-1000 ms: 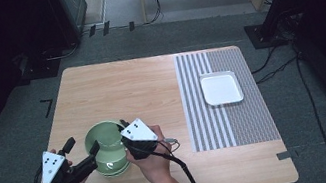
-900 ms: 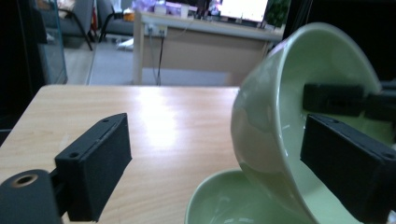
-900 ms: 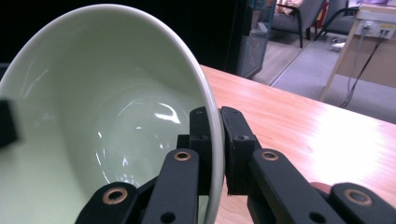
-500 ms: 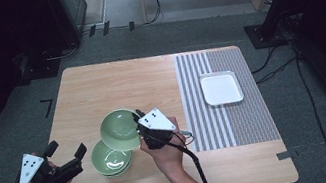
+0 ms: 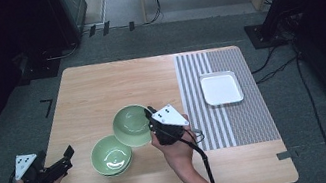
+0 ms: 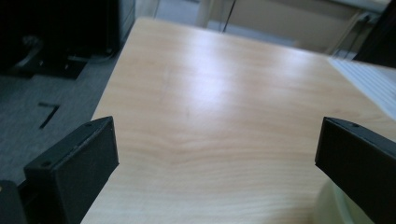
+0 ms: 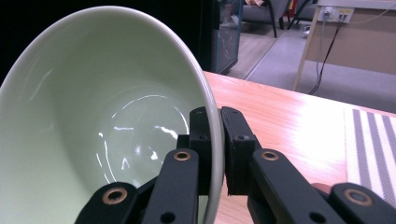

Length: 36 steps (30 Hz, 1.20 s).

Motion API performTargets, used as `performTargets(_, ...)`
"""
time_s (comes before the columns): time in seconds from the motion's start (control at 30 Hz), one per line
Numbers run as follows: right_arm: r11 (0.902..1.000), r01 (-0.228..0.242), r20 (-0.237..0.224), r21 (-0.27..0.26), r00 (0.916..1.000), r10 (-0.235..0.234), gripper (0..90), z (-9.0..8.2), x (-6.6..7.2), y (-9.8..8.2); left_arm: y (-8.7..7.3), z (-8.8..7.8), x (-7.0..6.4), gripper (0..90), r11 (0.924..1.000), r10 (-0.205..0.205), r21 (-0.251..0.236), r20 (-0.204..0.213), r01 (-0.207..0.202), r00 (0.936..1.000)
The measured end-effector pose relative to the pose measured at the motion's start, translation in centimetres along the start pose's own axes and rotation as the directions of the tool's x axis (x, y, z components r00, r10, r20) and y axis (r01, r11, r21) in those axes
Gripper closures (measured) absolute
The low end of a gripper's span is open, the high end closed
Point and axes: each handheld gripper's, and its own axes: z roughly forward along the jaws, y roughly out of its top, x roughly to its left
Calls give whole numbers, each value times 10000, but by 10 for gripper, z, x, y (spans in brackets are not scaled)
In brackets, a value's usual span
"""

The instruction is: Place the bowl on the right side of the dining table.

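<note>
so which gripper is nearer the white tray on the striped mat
Right. The right gripper sits just left of the mat, shut on a green bowl; the left gripper is far across from the white tray.

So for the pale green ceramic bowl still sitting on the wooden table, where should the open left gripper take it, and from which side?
Best guess: pinch the rim of the pale green ceramic bowl on the table at its left edge, one jaw inside and one outside. It sits upright, mouth up, with a thin wall, and the left gripper is open beside that edge. The right gripper holds the lifted green bowl the same way.
</note>
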Motion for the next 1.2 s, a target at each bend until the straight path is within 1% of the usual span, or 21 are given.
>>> performTargets(0.03, 10000, -25, 25, -15, 10000, 25, 847, -1, -4, 0, -4, 6, 3, 0, 9991, 43, 430, -215, -33, 9998)
performTargets(0.07, 10000, -46, 50, -10, 10000, 46, 847, -2, -5, 0, -6, 8, 4, 0, 9977, 99, 669, -384, -73, 9992)
performTargets(0.1, 10000, -46, 98, -10, 9999, 46, 847, -2, -7, -1, -8, 11, 5, 0, 9968, 183, 787, -610, -135, 9980)
performTargets(0.13, 10000, -79, 110, 2, 9999, 79, 847, -3, -9, -1, -8, 11, 5, 0, 9968, 183, 787, -610, -135, 9980)
performTargets(0.17, 10000, -91, 139, 22, 9999, 90, 847, -4, -10, -2, -12, 15, 6, 0, 9942, 408, 1031, -945, -310, 9947)
performTargets(0.2, 9999, -95, 153, 44, 9998, 94, 847, -4, -12, -2, -14, 17, 7, 0, 9921, 454, 1210, -985, -333, 9941)
performTargets(0.27, 9999, -91, 184, 82, 9998, 89, 847, -4, -14, -2, -16, 19, 7, 0, 9898, 504, 1382, -1060, -355, 9931)
performTargets(0.3, 9999, -107, 255, 84, 9996, 105, 847, -5, -17, -3, -20, 24, 8, 0, 9835, 704, 1740, -1209, -487, 9902)
performTargets(0.37, 9998, -167, 285, 83, 9995, 165, 847, -6, -21, -3, -23, 28, 9, 0, 9766, 768, 2094, -1297, -484, 9886)
performTargets(0.4, 9998, -167, 285, 83, 9995, 165, 847, -6, -21, -3, -23, 28, 9, 0, 9766, 768, 2094, -1297, -484, 9886)
performTargets(0.43, 9996, -273, 327, 59, 9991, 271, 847, -8, -24, -4, -26, 31, 9, 0, 9707, 872, 2337, -1281, -554, 9879)
performTargets(0.47, 9996, -273, 327, 59, 9991, 271, 847, -8, -24, -4, -26, 31, 9, 0, 9707, 872, 2337, -1281, -554, 9879)
performTargets(0.5, 9995, -328, 347, 48, 9989, 326, 847, -8, -26, -4, -27, 33, 8, 0, 9663, 988, 2494, -1285, -643, 9868)
performTargets(0.57, 9991, -431, 405, 28, 9983, 430, 847, -10, -30, -4, -29, 35, 6, 0, 9613, 1174, 2635, -1288, -801, 9847)
performTargets(0.67, 9988, -488, 497, 23, 9976, 486, 847, -13, -37, -3, -33, 38, 4, 0, 9511, 1536, 2886, -1346, -1096, 9789)
performTargets(0.73, 9988, -480, 526, 24, 9975, 478, 847, -14, -40, -2, -34, 40, 3, 0, 9487, 1582, 2951, -1331, -1133, 9784)
performTargets(0.8, 9989, -473, 598, 5, 9971, 471, 847, -16, -44, -1, -36, 42, 2, 0, 9417, 1745, 3114, -1284, -1274, 9763)
performTargets(0.83, 9986, -527, 617, -19, 9967, 527, 847, -17, -46, 0, -36, 42, 2, 0, 9417, 1745, 3114, -1284, -1274, 9763)
performTargets(0.87, 9983, -581, 641, -22, 9962, 581, 847, -18, -48, 0, -38, 44, 0, 0, 9361, 1870, 3235, -1258, -1379, 9743)
performTargets(1.03, 9985, -538, 799, -50, 9953, 541, 847, -21, -57, 3, -38, 44, -1, 0, 9353, 1880, 3254, -1244, -1389, 9743)
performTargets(1.2, 9978, -657, 1073, -90, 9920, 663, 847, -28, -73, 5, -38, 45, -1, 0, 9352, 1895, 3246, -1210, -1416, 9744)
